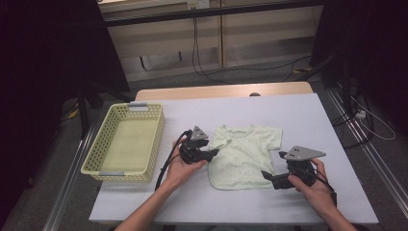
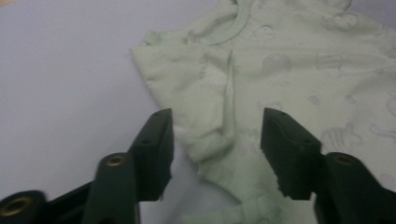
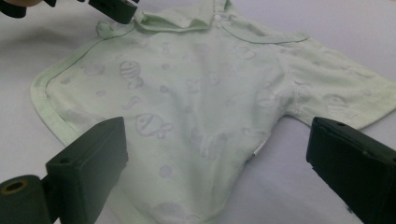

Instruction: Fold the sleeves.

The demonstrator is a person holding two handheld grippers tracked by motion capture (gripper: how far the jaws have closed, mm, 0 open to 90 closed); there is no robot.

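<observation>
My left claw [image 2: 215,154] stands spread, jaws straddling the folded sleeve of the green shirt [image 2: 289,70] without pinching. My right claw [image 3: 215,168] is spread at its hem.

Table with a white top [image 1: 288,115], holding a shirt and a basket.
A small pale green shirt [image 1: 245,154] lies flat near the middle of the table, one sleeve folded in. A pale yellow plastic basket [image 1: 103,144] with a perforated wall sits at the left edge, well apart from the shirt.
</observation>
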